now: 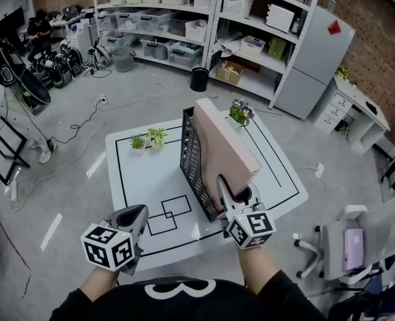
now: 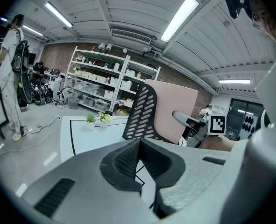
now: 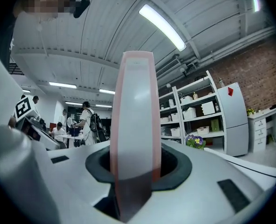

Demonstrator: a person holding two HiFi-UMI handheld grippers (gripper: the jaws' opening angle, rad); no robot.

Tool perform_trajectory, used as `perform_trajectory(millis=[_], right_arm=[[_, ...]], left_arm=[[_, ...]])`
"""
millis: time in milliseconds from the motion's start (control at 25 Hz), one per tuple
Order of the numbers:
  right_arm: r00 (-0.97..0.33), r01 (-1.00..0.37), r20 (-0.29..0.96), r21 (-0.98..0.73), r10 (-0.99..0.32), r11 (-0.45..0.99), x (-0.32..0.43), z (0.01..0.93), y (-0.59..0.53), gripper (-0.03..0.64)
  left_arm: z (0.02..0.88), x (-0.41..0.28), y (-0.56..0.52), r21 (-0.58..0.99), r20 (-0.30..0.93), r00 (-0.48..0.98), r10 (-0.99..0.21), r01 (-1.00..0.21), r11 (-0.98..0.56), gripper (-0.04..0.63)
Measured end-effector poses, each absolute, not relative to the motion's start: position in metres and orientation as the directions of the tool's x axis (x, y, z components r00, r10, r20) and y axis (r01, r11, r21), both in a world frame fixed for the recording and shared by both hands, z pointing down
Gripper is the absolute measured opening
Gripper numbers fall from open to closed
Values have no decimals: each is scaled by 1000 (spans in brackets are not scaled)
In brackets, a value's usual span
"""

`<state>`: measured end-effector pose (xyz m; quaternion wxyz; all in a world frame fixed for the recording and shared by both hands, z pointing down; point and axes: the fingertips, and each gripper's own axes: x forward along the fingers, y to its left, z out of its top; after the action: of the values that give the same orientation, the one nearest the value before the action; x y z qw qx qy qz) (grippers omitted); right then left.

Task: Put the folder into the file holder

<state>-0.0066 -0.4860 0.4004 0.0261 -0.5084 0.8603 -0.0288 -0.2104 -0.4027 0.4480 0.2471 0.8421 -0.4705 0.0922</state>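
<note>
- While the thick pink folder (image 1: 227, 142) is already partway into the black mesh file holder (image 1: 192, 158), I'd say this one's nearly done but not finished.
- Its lower end sits down inside the holder, which stands on the white worktop (image 1: 137, 179). The folder leans at a tilt and its top sticks well above the mesh.
- The right hand-held gripper (image 1: 234, 190) is clamped on the folder's near edge, with the spine filling the gap between its jaws.
- The left hand-held gripper (image 1: 141, 210) is closed on nothing and hovers at the worktop's near edge, well apart from the holder.
- What's left, I reckon: seat the folder fully, then let go.
</note>
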Motion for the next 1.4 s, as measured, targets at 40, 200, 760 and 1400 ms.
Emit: perform_trajectory(millis=[40,200,760,1400], right_arm=[[-486,-872,3,-69,-874,485,-7,406,-485,150],[-505,-863,45,-42,-862,503,-8,413,-481,150],[-531,-846,112,-17,-840,533,7,404,-453,298],[-810,-586,103,-128,-577,800,42,360,-289,61]], left_arm=[[449,-209,-402,332,389,538,-748,-839,-431,6],[445,-204,-396,332,391,524,-757,-847,-414,6],[433,-169,-350,341,381,506,-774,-855,-391,6],[379,-67,-254,348,255,560,-788,-814,-466,6]])
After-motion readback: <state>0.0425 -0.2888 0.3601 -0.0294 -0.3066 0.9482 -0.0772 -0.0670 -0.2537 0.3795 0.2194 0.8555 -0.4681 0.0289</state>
